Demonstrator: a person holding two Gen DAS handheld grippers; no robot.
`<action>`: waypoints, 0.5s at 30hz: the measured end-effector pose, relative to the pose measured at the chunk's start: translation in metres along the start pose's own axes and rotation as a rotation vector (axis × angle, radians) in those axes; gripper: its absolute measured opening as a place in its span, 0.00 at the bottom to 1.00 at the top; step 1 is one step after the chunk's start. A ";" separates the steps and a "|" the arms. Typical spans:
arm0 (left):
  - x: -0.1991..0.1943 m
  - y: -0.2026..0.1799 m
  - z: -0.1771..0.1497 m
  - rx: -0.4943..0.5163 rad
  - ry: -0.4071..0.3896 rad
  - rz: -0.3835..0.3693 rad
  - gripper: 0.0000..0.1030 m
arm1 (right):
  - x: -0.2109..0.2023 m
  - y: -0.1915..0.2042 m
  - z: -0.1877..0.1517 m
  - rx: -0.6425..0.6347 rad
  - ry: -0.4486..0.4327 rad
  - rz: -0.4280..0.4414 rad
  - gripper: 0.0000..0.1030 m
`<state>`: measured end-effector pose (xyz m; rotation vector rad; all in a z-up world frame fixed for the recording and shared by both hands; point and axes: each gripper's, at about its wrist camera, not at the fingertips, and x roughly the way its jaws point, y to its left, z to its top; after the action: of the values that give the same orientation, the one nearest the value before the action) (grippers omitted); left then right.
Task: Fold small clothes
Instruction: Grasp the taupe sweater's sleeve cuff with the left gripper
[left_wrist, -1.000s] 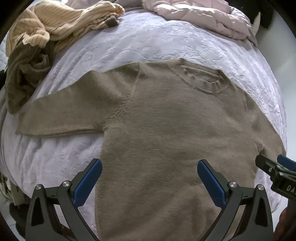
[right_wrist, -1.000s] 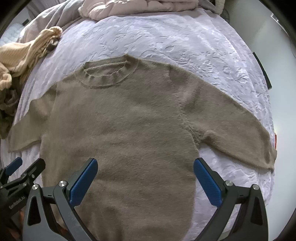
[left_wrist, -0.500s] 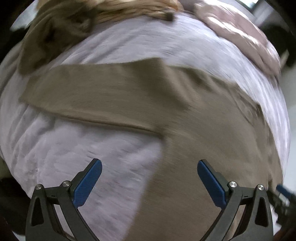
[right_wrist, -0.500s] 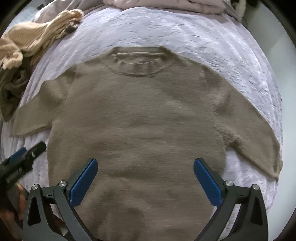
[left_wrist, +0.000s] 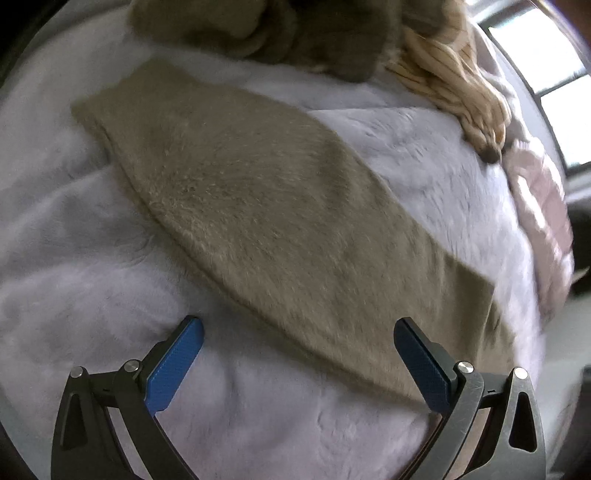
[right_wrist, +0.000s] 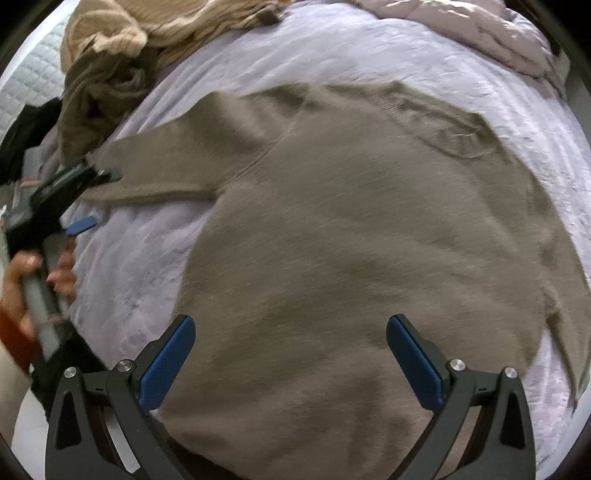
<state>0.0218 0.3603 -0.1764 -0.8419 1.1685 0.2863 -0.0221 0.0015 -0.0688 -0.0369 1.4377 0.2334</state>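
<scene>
Sweater (right_wrist: 369, 240), tan knit, lying flat and spread on a pale lilac bedcover (right_wrist: 332, 51).

Left wrist view: one sleeve (left_wrist: 266, 206) of the sweater runs slantwise across the bedcover (left_wrist: 92, 258), its cuff end toward the upper left, the wider end passing to the lower right. Left gripper (left_wrist: 298, 360) hovers above the sleeve's lower edge, blue-padded fingers (left_wrist: 173, 365) spread wide, nothing between them; one finger stands over bare bedcover, the other over the sleeve. Pile of other clothes along the top: a dull brown-grey garment (left_wrist: 288, 29) and a cream ribbed knit (left_wrist: 454, 88) beside it. Pink quilt (left_wrist: 543, 206) at the right edge. Picture blurred, so fabric detail is uncertain.

Right wrist view: sweater body fills the middle, round neckline (right_wrist: 450, 136) toward the upper right, one sleeve (right_wrist: 177, 162) stretched to the left. Right gripper (right_wrist: 291, 360) hangs over the lower body of the sweater, fingers wide apart and empty. Left gripper (right_wrist: 92, 199) shows at the left edge near the cuff, held by a hand (right_wrist: 26, 284); it appears not to touch the cuff, though blur makes this unsure. Cream knit (right_wrist: 147, 29) and brown garment (right_wrist: 99, 88) heaped at upper left; pink quilt (right_wrist: 480, 26) at upper right.
</scene>
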 end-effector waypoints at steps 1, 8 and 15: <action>0.001 0.007 0.005 -0.044 -0.017 -0.031 1.00 | 0.003 0.004 -0.001 -0.005 0.007 0.004 1.00; -0.011 0.023 0.019 -0.099 -0.119 -0.047 0.18 | 0.010 0.016 -0.004 -0.024 0.027 0.016 1.00; -0.063 -0.044 0.007 0.188 -0.257 -0.067 0.15 | 0.004 0.007 -0.006 0.004 -0.001 0.038 1.00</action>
<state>0.0277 0.3495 -0.1001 -0.6563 0.9101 0.2183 -0.0292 0.0078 -0.0724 -0.0061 1.4385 0.2621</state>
